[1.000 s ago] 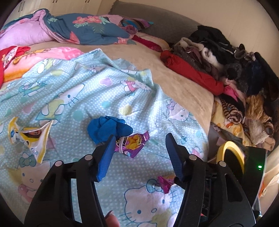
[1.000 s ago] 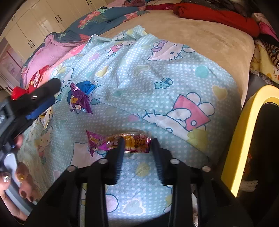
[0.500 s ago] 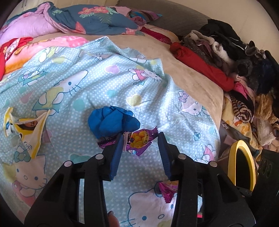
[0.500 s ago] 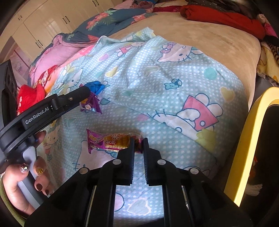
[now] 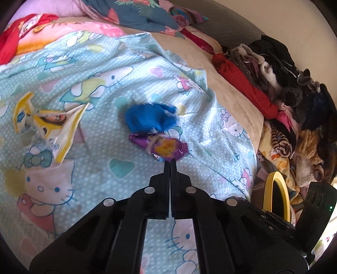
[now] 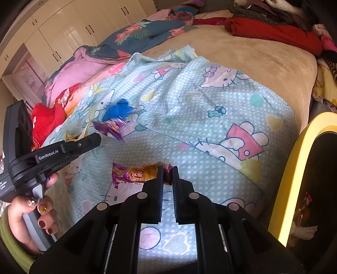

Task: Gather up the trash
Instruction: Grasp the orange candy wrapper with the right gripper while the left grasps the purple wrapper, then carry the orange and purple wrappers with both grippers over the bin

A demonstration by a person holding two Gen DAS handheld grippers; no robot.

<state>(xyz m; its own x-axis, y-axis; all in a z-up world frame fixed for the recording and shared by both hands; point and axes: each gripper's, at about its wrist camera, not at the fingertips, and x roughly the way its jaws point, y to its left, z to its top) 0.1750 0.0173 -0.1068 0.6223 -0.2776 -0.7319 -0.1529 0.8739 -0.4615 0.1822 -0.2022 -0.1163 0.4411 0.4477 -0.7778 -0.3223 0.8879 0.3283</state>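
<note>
My left gripper (image 5: 170, 163) is shut on the near edge of a purple snack wrapper (image 5: 166, 147) that lies on the light blue cartoon sheet (image 5: 105, 88), just in front of a crumpled blue wad (image 5: 147, 120). My right gripper (image 6: 167, 171) is shut on the right end of a second purple and orange wrapper (image 6: 134, 173). The left gripper (image 6: 92, 140) and its wrapper (image 6: 109, 129) also show in the right wrist view. A torn yellow and white wrapper (image 5: 54, 124) lies on the sheet to the left.
A black bin with a yellow rim (image 6: 299, 168) stands at the bed's right edge, also in the left wrist view (image 5: 276, 187). A pile of clothes (image 5: 284, 84) covers the right side of the bed. Quilts (image 5: 130, 14) are heaped at the far side.
Both grippers have closed: the left one from wide open onto the purple wrapper by the blue wad, the right one onto the end of the other purple wrapper.
</note>
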